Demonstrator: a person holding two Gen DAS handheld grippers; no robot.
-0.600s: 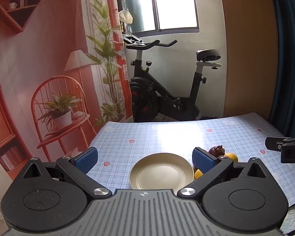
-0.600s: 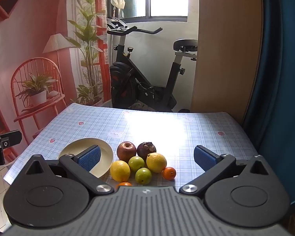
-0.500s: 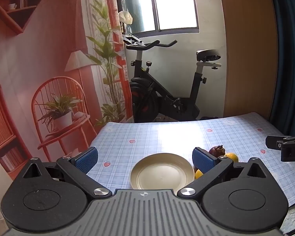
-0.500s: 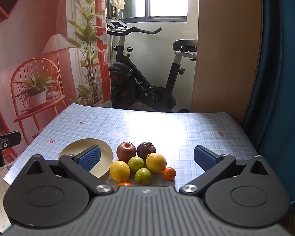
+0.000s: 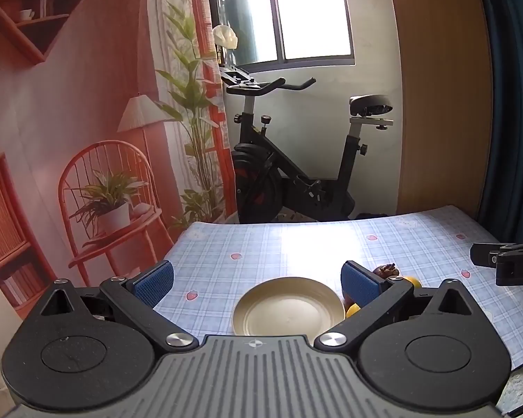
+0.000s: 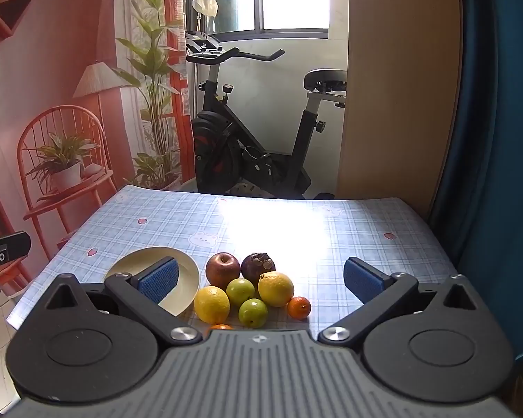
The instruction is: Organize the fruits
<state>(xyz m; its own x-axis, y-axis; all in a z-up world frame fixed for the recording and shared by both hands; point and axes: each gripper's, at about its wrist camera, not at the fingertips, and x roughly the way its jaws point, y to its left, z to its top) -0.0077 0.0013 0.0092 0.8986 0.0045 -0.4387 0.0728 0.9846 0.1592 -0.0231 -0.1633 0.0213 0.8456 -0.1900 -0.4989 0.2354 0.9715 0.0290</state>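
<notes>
A cream plate (image 5: 287, 308) (image 6: 188, 278) lies bare on the blue checked tablecloth. Right of it sits a cluster of fruit: a red apple (image 6: 222, 269), a dark mangosteen (image 6: 258, 265), two yellow lemons (image 6: 275, 288) (image 6: 211, 304), two green fruits (image 6: 240, 291) (image 6: 252, 311) and a small orange (image 6: 298, 307). Another orange (image 6: 219, 327) peeks out at the gripper body. My left gripper (image 5: 258, 282) hangs open above the plate; its right finger hides most of the fruit. My right gripper (image 6: 261, 280) hangs open above the fruit, holding nothing.
The table (image 6: 296, 223) ends at a far edge, with an exercise bike (image 6: 254, 146) behind it. A blue curtain (image 6: 498, 139) hangs at the right. A printed backdrop with a chair (image 5: 108, 209) stands at the left.
</notes>
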